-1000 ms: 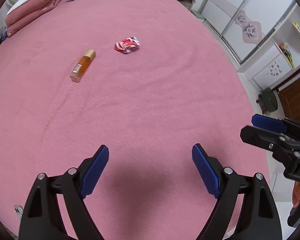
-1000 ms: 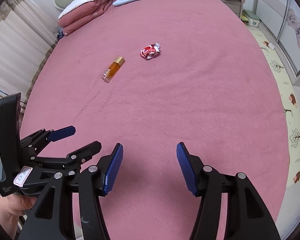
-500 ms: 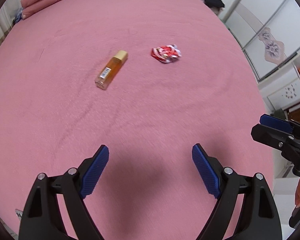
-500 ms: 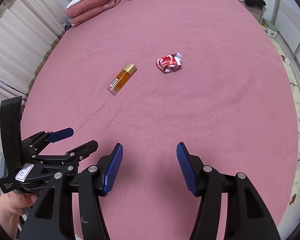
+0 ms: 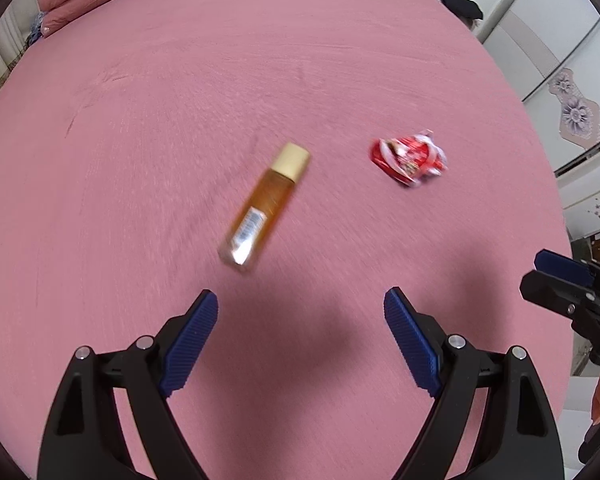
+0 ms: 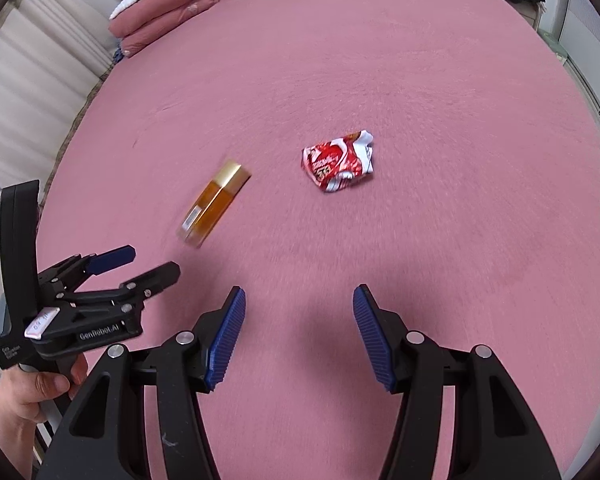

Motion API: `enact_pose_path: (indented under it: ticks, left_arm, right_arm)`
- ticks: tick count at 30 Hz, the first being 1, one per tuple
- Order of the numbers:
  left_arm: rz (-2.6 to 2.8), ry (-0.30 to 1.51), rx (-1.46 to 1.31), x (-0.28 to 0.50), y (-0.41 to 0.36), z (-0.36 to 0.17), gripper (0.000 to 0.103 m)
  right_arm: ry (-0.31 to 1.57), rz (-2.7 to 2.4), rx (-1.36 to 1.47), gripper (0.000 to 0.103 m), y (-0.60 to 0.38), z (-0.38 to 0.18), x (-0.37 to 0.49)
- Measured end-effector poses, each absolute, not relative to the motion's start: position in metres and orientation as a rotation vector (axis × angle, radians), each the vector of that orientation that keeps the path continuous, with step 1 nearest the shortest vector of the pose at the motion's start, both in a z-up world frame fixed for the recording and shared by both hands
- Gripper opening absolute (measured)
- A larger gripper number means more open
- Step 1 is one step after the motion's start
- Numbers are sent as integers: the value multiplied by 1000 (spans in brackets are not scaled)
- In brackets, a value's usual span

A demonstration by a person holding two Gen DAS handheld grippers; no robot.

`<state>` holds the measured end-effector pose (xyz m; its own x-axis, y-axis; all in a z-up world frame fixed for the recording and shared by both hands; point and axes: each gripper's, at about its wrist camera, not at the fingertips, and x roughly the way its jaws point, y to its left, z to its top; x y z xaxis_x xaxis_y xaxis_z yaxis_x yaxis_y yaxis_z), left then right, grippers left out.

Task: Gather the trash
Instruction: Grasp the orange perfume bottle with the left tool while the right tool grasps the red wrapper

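1. Left tool [image 5: 300, 312]: blue pads spread wide apart with nothing between them, held above the pink bed [image 5: 148, 128].
2. Right tool [image 6: 298, 312]: pads also apart (a narrower gap than the left's) and empty.
3. Amber bottle [image 5: 266, 206] with a pale gold cap lies on its side on the bed, just ahead of the left tool's pads and apart from them.
4. Crumpled red-and-white wrapper [image 6: 338, 165] lies near the bottle's cap end, not touching it.
5. Folded pink quilt [image 6: 172, 8] sits at the far end of the bed.
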<state>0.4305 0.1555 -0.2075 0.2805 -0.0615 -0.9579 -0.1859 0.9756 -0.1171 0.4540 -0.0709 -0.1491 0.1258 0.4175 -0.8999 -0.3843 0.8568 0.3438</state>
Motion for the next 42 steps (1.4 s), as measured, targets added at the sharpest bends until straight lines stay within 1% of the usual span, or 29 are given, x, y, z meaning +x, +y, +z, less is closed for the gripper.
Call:
enact_pose_path:
  ticks: [6,9,10,12,13,14,17,24,29,30,31,33,34,36,42]
  left_arm:
    - [77,1337,-225,462,171,-243,84]
    - [71,1359,-225,475,175,-260,77]
    - [76,1365,-227,477,176,-264,72]
    - [84,1376,-242,484,180,-274,58]
    - [87,1390,-256,487,183,-281,40]
    - [84,1398,-270,489,185,-284,37]
    - [87,1376,-308,492,188,-286,36]
    - [87,1357,-334,499,185,-287,35]
    - [92,1348,-357,500,187,-289,35]
    - [94,1346,-364,497,188,-289,35]
    - [95,1344,-369,490,190,-289,35]
    - [101,1339,-378,481,194,-287,35]
    - [103,1338,-383,478,192,-287,35]
    - [99,1334,-402,470,190,-287,34]
    - [89,1347,-433,423,177,-284,34]
  right_arm:
    - [1340,577,38,55,-58,-175,481]
    - [1353,574,40,55,-51,-187,494]
    - [1353,571,38,55,-50,-190,499]
    - [1354,570,45,55,-47,-196,508]
    - [1355,566,53,55,-46,-199,513]
    - [1355,561,60,56,-46,-201,517]
    - [1363,543,83,58,-44,-209,532]
    - [1366,471,116,58,-47,-227,561]
    - [1408,418,128,58,-42,-242,571]
    - [1414,415,128,54,-40,-244,571]
    - [1410,416,127,43,-39,-245,570]
    - [1400,434,135,36,-38,-244,565]
    - [1389,448,132,30,-38,-242,560]
    - [1379,480,123,28,-41,-237,546]
    - [1397,520,138,27,-62,-231,494]
